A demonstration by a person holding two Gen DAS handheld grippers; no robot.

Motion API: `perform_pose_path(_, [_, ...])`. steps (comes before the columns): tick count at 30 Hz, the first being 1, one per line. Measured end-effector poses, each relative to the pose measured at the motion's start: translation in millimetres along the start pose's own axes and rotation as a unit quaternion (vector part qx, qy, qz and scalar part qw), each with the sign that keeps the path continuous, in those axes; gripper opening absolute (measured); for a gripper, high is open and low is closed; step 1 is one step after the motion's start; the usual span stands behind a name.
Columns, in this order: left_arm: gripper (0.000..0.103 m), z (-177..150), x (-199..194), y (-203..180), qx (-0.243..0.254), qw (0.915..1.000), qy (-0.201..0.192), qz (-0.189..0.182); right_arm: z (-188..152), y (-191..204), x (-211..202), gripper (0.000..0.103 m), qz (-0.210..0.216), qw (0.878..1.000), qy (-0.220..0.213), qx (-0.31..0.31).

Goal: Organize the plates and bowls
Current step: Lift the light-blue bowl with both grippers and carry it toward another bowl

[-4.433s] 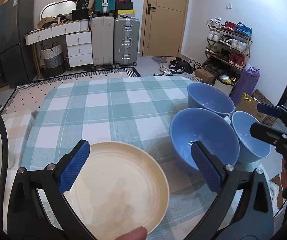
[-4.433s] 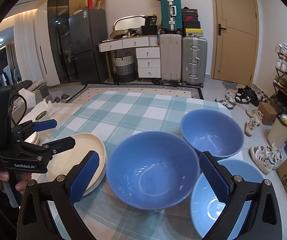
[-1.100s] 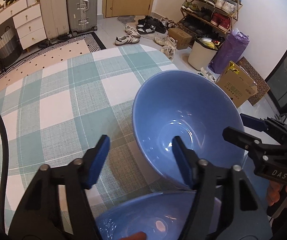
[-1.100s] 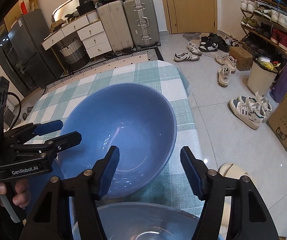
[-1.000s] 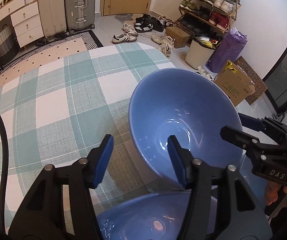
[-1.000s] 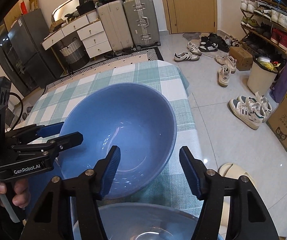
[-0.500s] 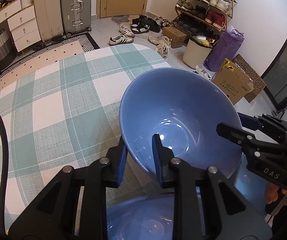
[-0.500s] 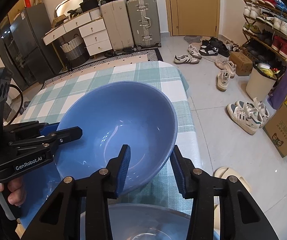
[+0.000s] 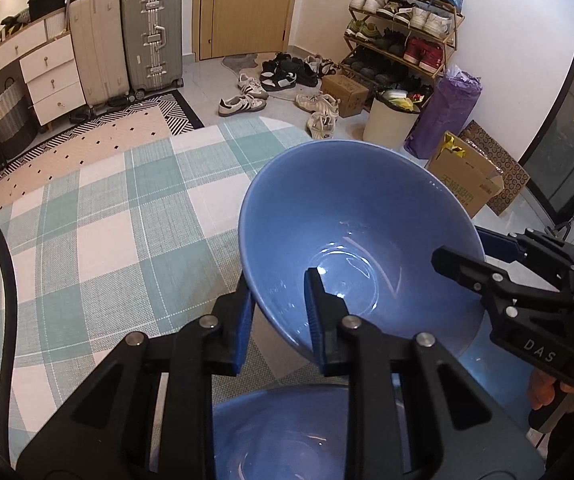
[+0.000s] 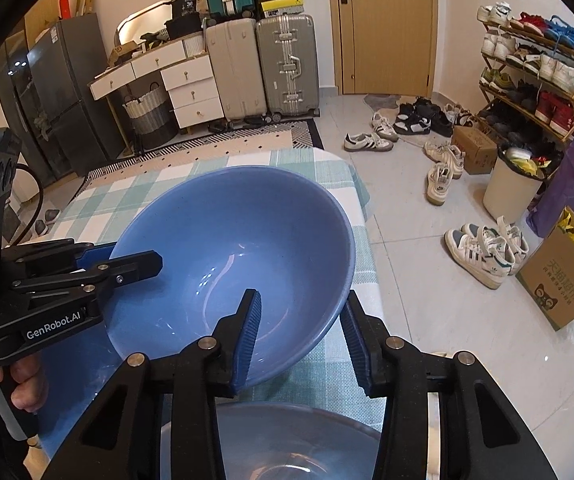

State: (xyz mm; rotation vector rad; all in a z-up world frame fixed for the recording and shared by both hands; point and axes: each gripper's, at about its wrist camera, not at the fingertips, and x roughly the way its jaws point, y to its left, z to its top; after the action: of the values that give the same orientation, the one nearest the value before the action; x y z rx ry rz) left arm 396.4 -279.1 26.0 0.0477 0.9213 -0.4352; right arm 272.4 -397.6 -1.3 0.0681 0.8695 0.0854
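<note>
Left wrist view: the left gripper (image 9: 277, 312) is clamped tight on the near rim of the tilted blue bowl (image 9: 363, 240), one pad inside and one outside, while the right gripper (image 9: 475, 252) pinches the bowl's far-right rim. From the right wrist, that right gripper (image 10: 299, 332) has its jaws narrowed onto the rim, with the bowl tipped above the green-checked tablecloth (image 9: 107, 220). Two more blue bowls sit below, one (image 9: 287, 432) under the left gripper, another (image 10: 271, 440) under the right.
</note>
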Motion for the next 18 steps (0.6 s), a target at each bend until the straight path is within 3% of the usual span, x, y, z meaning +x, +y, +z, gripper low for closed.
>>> perform_pose_path(18, [0.021,-9.9,-98.7,-15.2,-0.001,0.9976,-0.069,0.008,-0.5,31.2,-79.6,0.042,-0.006,0.997,-0.071,-0.028])
